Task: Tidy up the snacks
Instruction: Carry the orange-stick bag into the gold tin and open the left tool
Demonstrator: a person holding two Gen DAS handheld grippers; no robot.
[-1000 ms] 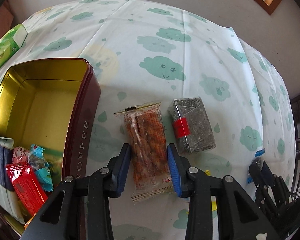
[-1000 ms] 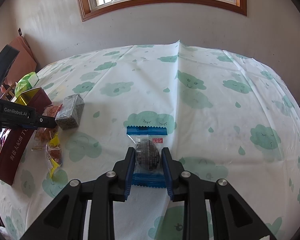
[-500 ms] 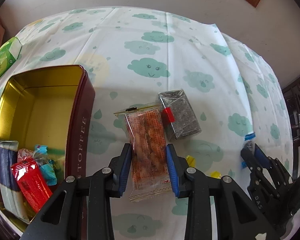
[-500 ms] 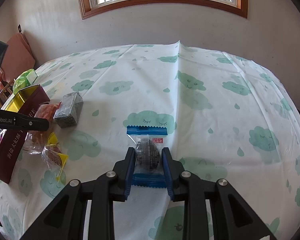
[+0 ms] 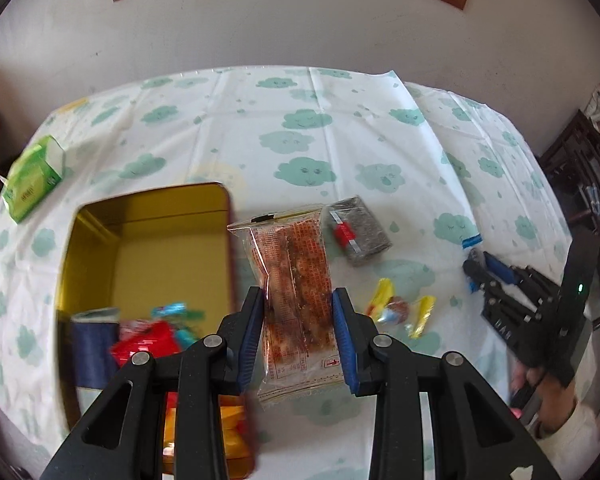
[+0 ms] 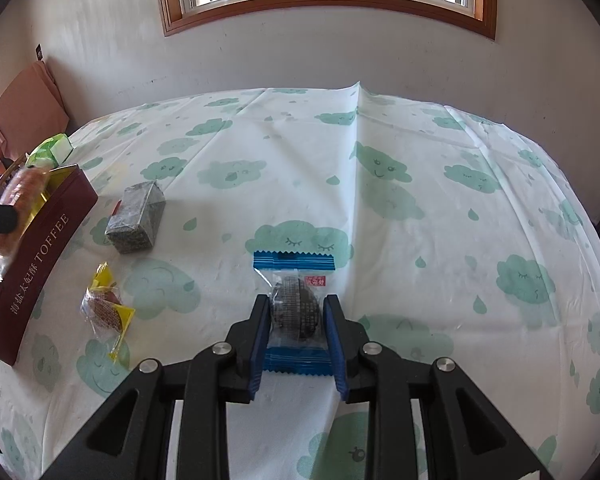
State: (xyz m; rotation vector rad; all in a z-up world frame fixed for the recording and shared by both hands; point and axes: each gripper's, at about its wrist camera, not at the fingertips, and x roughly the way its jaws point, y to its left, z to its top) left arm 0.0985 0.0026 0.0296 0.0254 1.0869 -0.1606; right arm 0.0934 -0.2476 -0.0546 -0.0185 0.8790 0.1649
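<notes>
Crinkly clear orange packet (image 5: 298,280) clamped by left gripper (image 5: 298,330); right gripper (image 6: 296,330) pinches round dark cake pouch (image 6: 296,306).

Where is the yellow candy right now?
The yellow candy lies on the tablecloth, left in the right wrist view, between the toffee tin and the right gripper.

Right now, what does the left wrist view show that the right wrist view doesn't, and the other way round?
Only the left wrist view shows the tin's inside, with wrappers at its near end, and the left gripper shut on the orange snack pack. Only the right wrist view shows the tin's TOFFEE lettering and the right gripper closed on the blue-edged packet. Both show the dark block, the yellow-wrapped candy and the green box.
</notes>
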